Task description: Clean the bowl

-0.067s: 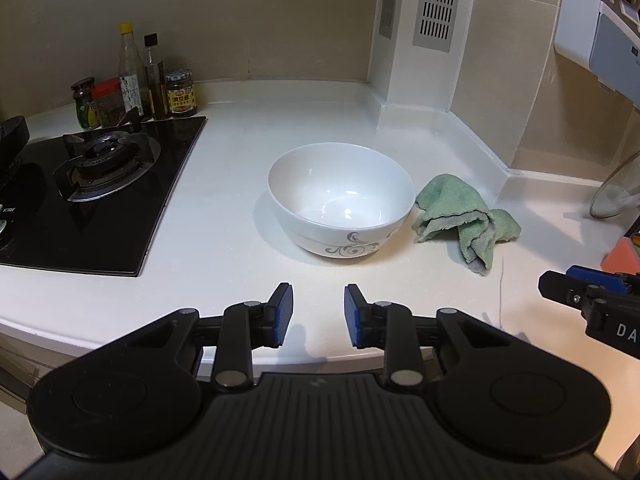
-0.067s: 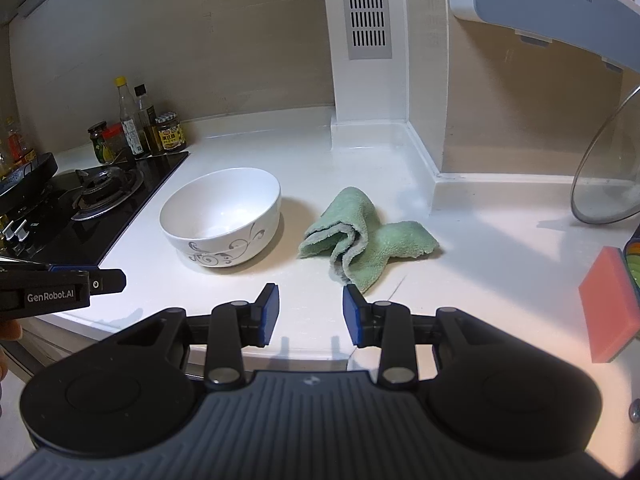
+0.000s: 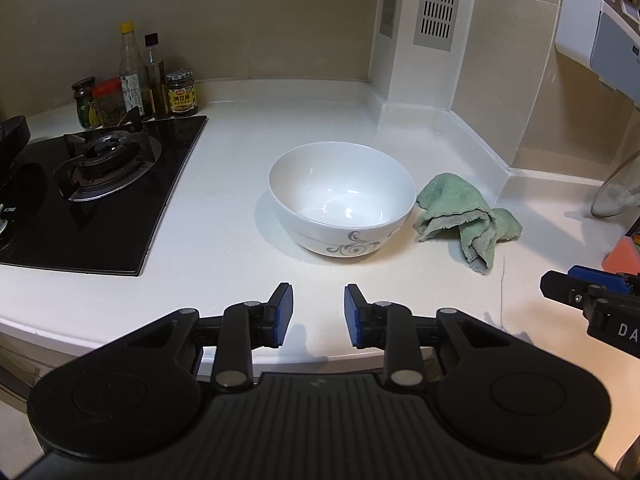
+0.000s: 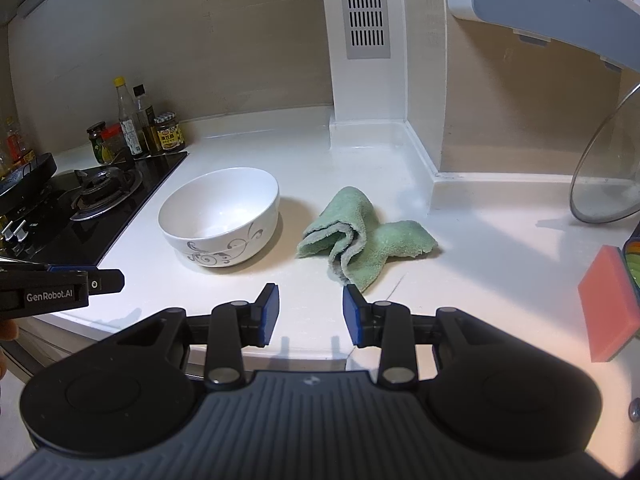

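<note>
On the white counter (image 3: pixel 224 216), between the stove (image 3: pixel 92 184) and a crumpled green cloth (image 4: pixel 360 236), a white bowl (image 3: pixel 342 196) with a grey scroll pattern stands upright, the cloth just beside it. Against the pictures of a tenth of a second ago, nothing has shifted: bowl, cloth and both tools sit as they did, so this pause fits equally a wipe yet to come or one already done. The bowl's inside looks bare and glossy, though glare makes any film hard to judge.

Both tongs hang back over the counter's front edge with their blue pads apart and nothing between them: the left gripper (image 3: pixel 318 316) faces the bowl, the right gripper (image 4: pixel 308 314) faces the cloth.

Readable writing: "GenRobot.AI" on the left tool's side and "DA" on the right one's. The jar labels (image 3: pixel 182 99) are too small to read.
</note>
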A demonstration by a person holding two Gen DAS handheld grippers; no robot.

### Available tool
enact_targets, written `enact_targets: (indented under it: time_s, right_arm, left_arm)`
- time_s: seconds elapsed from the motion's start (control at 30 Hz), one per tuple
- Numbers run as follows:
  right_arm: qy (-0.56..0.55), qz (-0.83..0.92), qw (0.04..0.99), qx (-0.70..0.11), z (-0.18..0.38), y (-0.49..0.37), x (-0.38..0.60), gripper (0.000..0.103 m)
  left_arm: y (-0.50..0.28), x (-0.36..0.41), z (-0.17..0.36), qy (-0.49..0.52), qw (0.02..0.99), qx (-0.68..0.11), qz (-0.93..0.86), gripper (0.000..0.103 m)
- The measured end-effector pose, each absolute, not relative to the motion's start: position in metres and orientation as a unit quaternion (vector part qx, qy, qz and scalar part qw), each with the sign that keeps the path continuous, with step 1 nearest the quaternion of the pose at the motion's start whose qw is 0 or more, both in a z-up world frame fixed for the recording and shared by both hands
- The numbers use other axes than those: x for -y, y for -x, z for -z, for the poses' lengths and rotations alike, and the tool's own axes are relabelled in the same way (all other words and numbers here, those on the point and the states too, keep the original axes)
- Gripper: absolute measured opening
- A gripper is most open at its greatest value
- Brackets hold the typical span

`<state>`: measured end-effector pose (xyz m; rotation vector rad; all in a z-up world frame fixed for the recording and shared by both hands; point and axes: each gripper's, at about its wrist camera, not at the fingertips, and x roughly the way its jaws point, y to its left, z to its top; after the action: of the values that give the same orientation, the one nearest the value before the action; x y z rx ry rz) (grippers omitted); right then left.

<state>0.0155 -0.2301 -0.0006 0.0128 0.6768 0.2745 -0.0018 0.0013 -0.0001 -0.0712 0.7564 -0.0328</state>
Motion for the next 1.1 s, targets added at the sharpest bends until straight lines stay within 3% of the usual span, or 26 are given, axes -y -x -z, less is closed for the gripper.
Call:
enact_targets:
  time_s: [1.1]
  right_arm:
    - [0.003, -0.143, 0.933, -0.331, -0.0067, -0.0182, 0.2240, 0.030]
  left_arm:
    - [-0.0004, -0.0018, 0.0019, 0.042, 0.922, -0.383, 0.029, 0.034]
